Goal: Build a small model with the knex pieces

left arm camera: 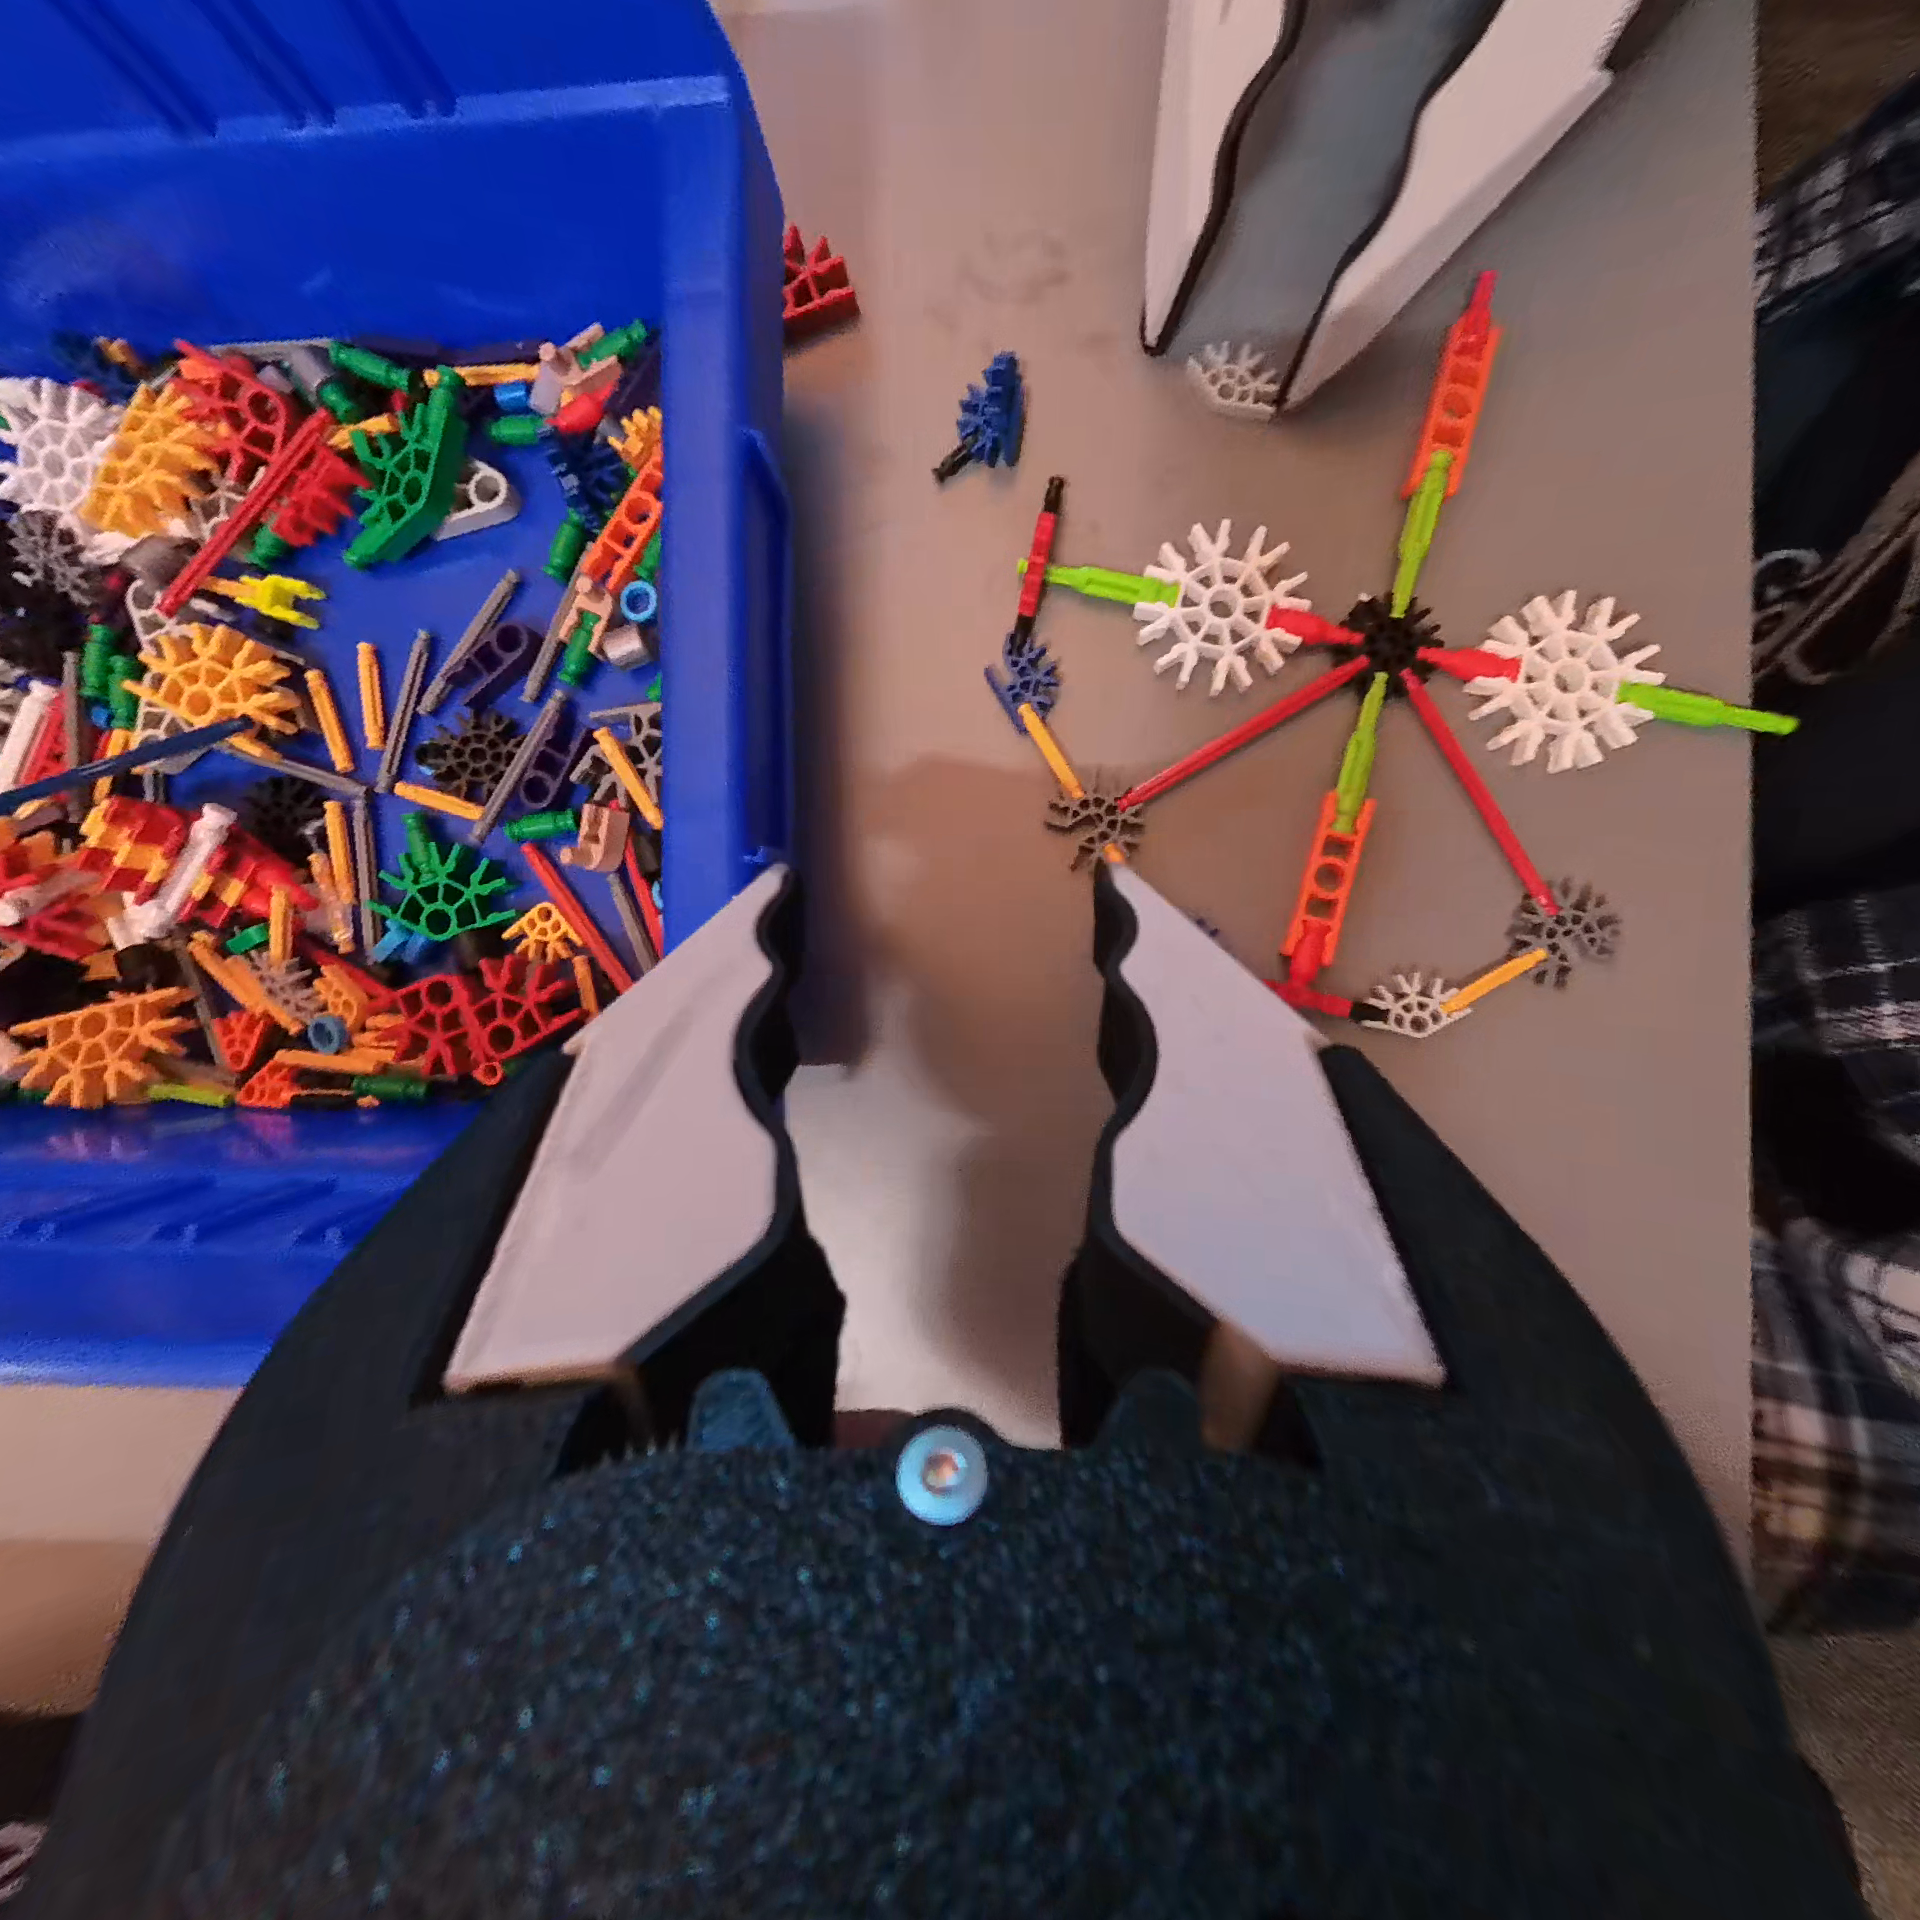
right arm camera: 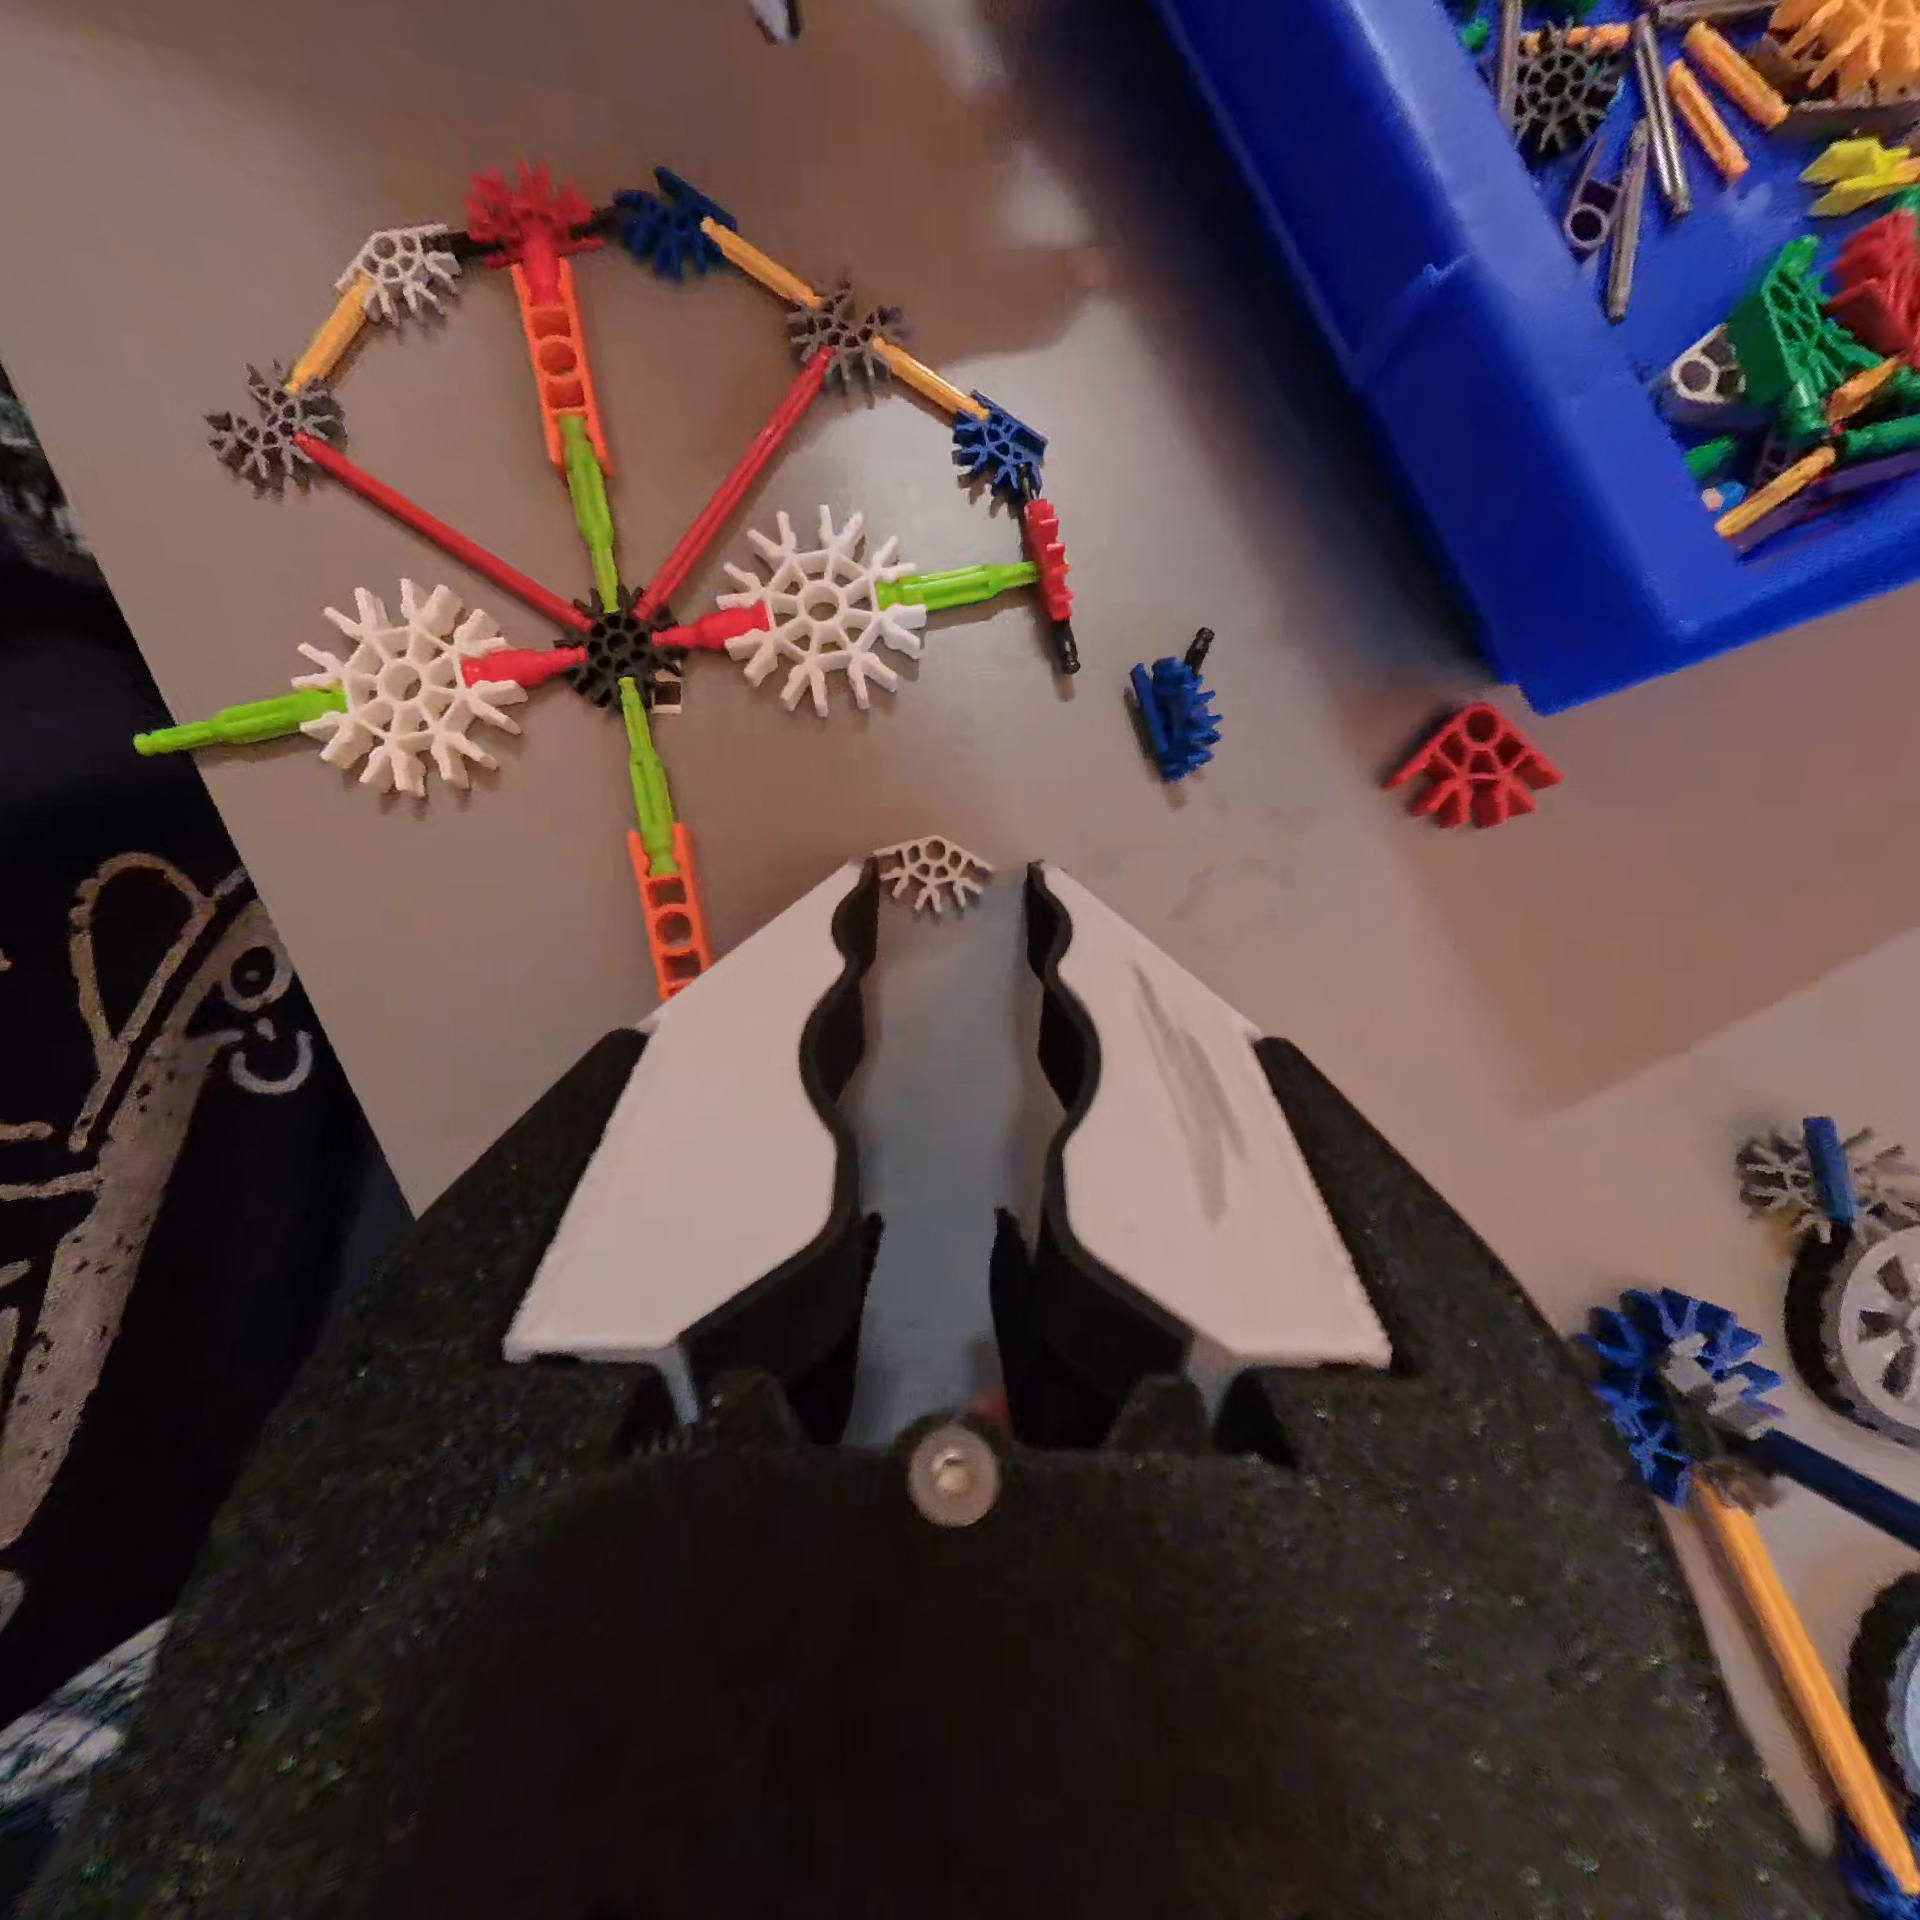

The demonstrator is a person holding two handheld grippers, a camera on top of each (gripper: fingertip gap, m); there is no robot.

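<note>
Left tool [left arm camera: 940,894]: white wavy-edged fingers spread wide, nothing held, above grey bench [left arm camera: 914,582] beside blue plastic bin [left arm camera: 727,623] of mixed rods and connectors. Right tool [right arm camera: 951,878]: parted, a small white half-round connector [right arm camera: 932,871] lying between the tips, ungripped. Flat wheel-shaped assembly [right arm camera: 623,644] nearby: two white snowflake connectors, one black hub.

A blue bin [left arm camera: 665,208] brims with orange, red, green and white pieces. Right of the bin on the grey table [left arm camera: 935,675], a flat wheel model [left arm camera: 1387,634] — black hub, red and lime spokes, orange ladder pieces, two white snowflake connectors — beside plaid cloth [left arm camera: 1829,1351].
</note>
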